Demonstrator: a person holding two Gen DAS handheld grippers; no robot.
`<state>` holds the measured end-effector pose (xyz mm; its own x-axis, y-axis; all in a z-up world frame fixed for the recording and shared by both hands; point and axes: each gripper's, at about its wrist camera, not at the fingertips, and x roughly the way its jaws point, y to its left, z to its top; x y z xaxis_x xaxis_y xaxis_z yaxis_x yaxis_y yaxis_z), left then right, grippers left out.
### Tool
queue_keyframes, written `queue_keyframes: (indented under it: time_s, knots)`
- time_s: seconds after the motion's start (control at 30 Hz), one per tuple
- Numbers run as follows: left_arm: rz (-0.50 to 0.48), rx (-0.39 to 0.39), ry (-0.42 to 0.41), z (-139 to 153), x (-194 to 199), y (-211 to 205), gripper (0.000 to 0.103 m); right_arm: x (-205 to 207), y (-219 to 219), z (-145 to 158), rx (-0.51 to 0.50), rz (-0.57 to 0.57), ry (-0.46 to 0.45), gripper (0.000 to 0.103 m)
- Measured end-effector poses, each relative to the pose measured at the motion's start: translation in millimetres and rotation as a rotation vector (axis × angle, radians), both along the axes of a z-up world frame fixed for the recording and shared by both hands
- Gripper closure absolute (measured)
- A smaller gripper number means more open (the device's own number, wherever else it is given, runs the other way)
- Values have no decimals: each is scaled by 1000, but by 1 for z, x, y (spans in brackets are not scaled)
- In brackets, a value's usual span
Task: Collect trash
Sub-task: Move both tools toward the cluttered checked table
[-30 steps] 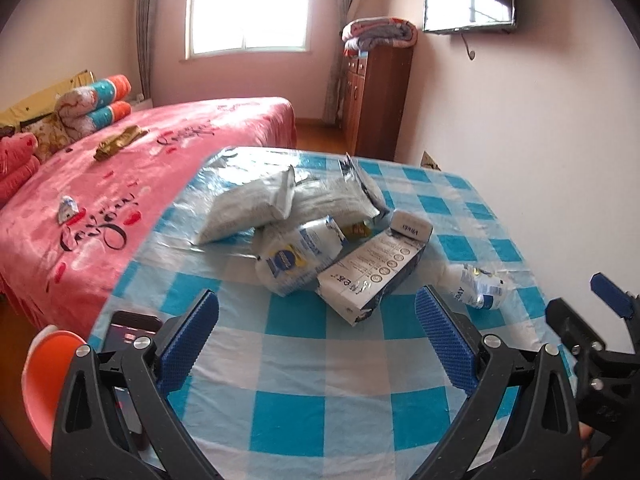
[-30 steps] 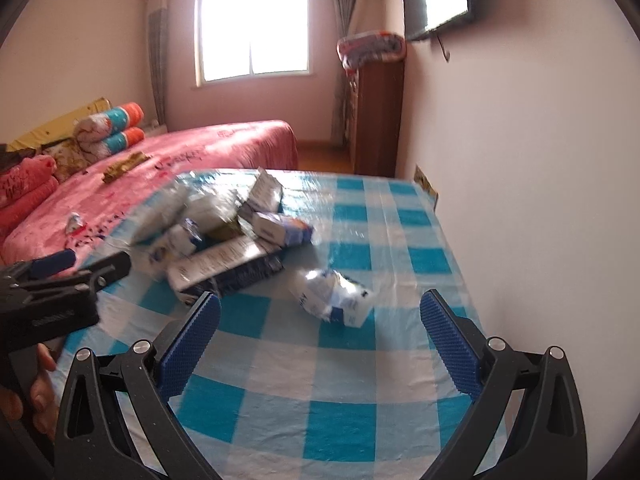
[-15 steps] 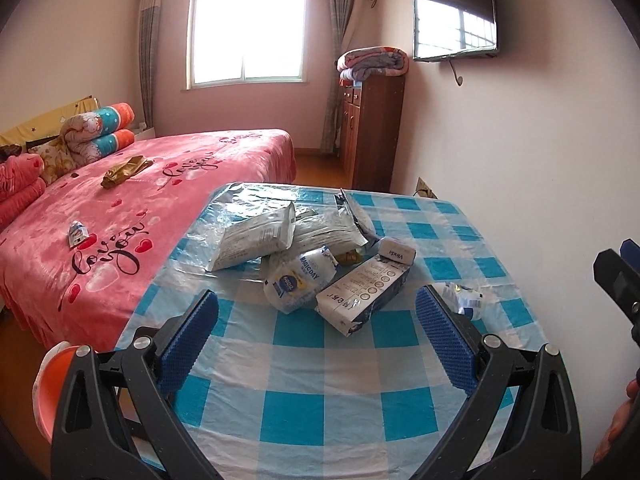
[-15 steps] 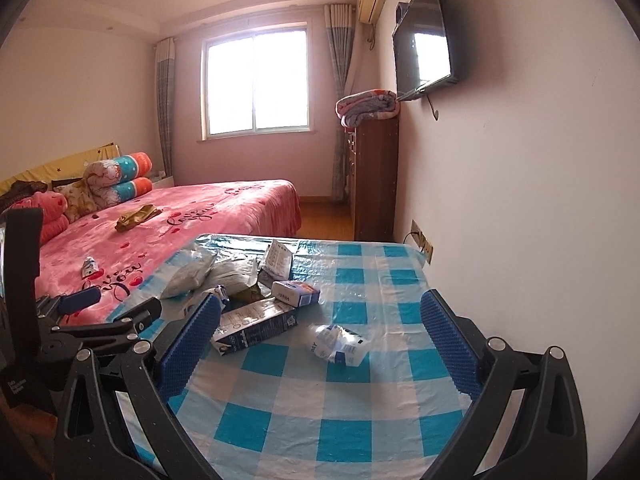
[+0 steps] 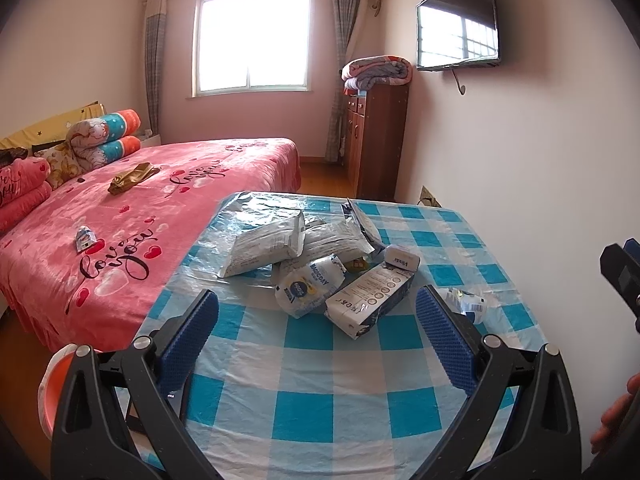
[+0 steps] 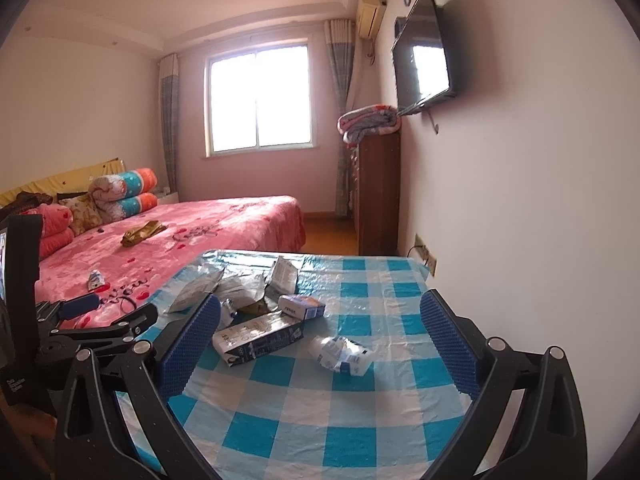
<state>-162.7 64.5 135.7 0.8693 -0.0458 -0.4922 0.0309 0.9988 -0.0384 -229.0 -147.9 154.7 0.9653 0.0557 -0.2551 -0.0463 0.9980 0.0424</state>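
A pile of trash lies on the blue-checked table: a long white carton, a small box, a crumpled white-blue wrapper and silver bags. A lone crumpled wrapper lies to the right, also in the right wrist view beside the carton. My left gripper is open and empty, near the table's front edge. My right gripper is open and empty, held back from the trash.
A pink bed stands left of the table, with a small wrapper and a gold item on it. An orange bin sits low left. A wall borders the right; a wooden cabinet stands behind.
Both grippers have pulled back and tilted upward from the table; the trash looks smaller and farther. Both stay open. Nothing on the table has moved.
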Motion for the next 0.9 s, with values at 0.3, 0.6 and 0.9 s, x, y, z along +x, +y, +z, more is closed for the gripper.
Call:
queue_keyframes:
  time_s: [0.3,0.6,0.9]
  knots:
    - [4,6,-11,3,-5,0,4,0,-4,0,12,-12,-2,4]
    - [6,13,-9,3,-7,0,4,1,-3,-6,9,23,49,4]
    - [4,26,12,-2,-4,-3,4,5,-7,-11,23,30,103,4]
